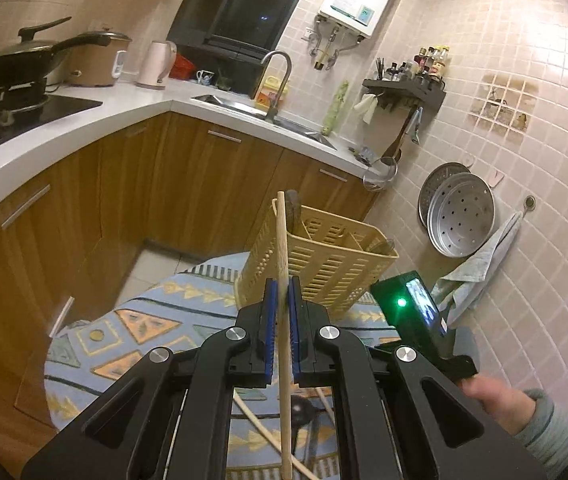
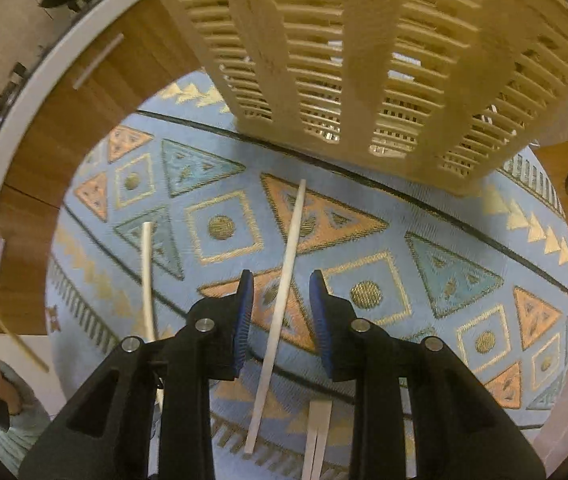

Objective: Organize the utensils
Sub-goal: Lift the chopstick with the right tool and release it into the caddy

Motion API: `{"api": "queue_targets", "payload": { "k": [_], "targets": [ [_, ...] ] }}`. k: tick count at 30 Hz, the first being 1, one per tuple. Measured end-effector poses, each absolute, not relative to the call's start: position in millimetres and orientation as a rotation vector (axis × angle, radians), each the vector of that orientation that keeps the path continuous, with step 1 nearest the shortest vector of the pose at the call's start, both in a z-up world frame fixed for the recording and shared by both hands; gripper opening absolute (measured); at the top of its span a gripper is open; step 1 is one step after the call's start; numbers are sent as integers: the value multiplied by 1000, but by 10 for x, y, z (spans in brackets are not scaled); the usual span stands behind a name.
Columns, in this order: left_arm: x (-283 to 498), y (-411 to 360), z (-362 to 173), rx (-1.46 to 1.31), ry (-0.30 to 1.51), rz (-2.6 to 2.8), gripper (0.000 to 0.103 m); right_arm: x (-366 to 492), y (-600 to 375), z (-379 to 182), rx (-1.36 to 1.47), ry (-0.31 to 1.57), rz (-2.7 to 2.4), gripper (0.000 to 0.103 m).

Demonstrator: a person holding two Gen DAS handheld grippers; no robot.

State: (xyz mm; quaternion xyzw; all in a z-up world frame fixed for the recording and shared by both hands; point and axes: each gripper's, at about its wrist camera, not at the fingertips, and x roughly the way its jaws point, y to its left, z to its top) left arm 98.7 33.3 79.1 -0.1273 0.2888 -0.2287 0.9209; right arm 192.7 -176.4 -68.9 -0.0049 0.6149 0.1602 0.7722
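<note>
My left gripper pinches an upright wooden chopstick just before the yellow basket; I should keep it vertical over a compartment. My right gripper, fingers wide, hovers astride a pale chopstick on the table.

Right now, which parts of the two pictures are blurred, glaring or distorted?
Left wrist view: fisheye bends the tiled wall, with lamp glare upper right; the chopstick is sharp. Right wrist view: the nearby basket looks soft and stretched.
</note>
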Motion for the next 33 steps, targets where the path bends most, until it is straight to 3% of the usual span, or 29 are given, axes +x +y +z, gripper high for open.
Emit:
{"api": "queue_targets", "payload": {
  "k": [3,6,9,15,25,33],
  "targets": [
    [971,335,773,-252,577,-477,4,1964,-1702,-791,-70,1358,309,26],
    [977,318,738,-244,576,-484,4,1926,-1569,-818,-153,1342,287,5],
    [996,290,713,-238,578,-485,4,1886,-1474,-817,-208,1336,290,4],
    [993,286,852,-240,531,-486,4,1642,-1658,-446,-50,1241,426,4],
    [1042,-170,1551,-221,209,-410,4,1241,-2295,1098,164,608,462,4],
    [1370,-717,1682,-231,46,-318,4,1560,-2603,1366,248,306,257,4]
  ]
}}
